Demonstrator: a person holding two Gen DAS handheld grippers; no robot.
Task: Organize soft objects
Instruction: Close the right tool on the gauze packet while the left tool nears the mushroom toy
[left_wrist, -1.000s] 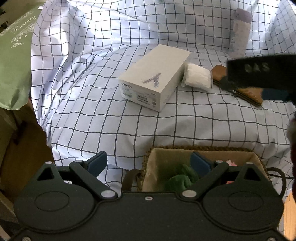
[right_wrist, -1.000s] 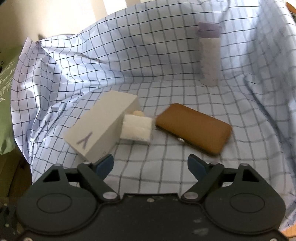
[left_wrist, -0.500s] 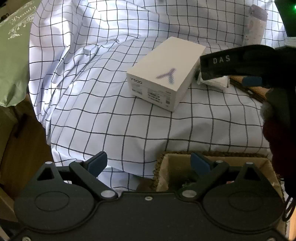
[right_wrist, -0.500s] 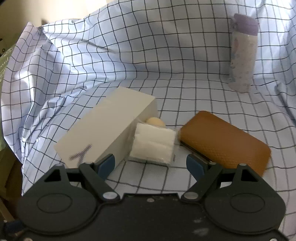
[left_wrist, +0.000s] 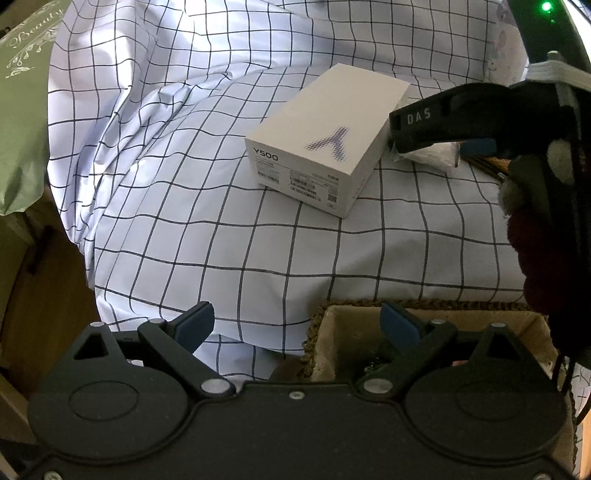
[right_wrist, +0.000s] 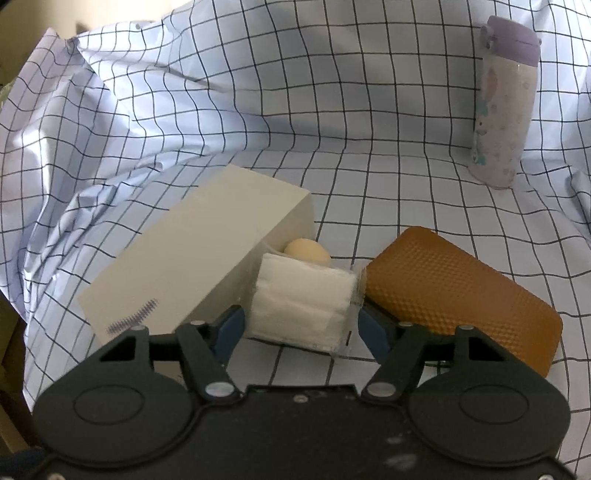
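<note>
Checked white-and-black cloth (right_wrist: 332, 110) covers the tabletop, heavily creased at left. White tissue pack (right_wrist: 303, 301) lies wedged between a white carton marked Y500 (right_wrist: 199, 258) on its left and a brown textured case (right_wrist: 461, 291) on its right, touching both or nearly so. Small beige rounded item (right_wrist: 306, 250) sits just behind the pack, mostly hidden; cannot identify it. Pale bottle with lilac cap (right_wrist: 504, 110) stands upright, well apart at far right.

Right gripper (right_wrist: 301, 328): jaws closing, 1 on each side of the tissue pack; the pads are not clearly pressing on it.

Left gripper (left_wrist: 297, 325): jaws wide apart, holding nothing, hanging over the left rim of a woven basket (left_wrist: 314, 332). Basket contents dark and masked by the gripper body. In the left wrist view the right gripper hides most of the pack. Green bag (left_wrist: 22, 110) cut off at left edge.
</note>
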